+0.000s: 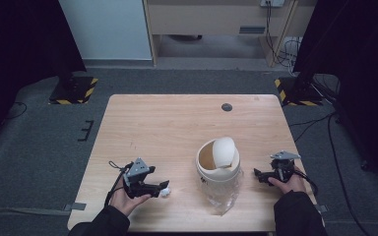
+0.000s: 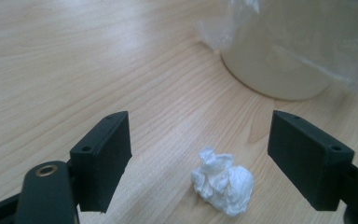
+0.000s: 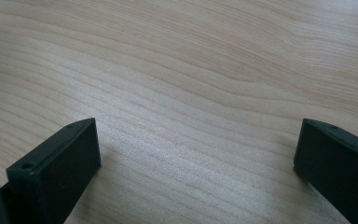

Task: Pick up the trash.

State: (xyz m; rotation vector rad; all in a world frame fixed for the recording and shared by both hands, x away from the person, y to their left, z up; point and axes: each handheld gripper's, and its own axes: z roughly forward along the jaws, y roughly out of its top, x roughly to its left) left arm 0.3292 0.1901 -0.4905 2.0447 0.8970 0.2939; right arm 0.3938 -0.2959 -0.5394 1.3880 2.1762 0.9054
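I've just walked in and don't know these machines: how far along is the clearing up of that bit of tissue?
Done: the left gripper is at the table with the crumpled white tissue between its jaws. In hand: the grab itself; the jaws stand open, not touching it. Left: squeeze, lift, and probably drop it into the cream swing-lid bin beside it. The right gripper rests open over bare wood.

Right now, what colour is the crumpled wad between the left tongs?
White; the crumpled wad shows best in the left gripper view.

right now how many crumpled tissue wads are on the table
1. The crumpled tissue wad lies on the table between the open fingers of the left gripper, left of the bin. The bin's inside is hidden.
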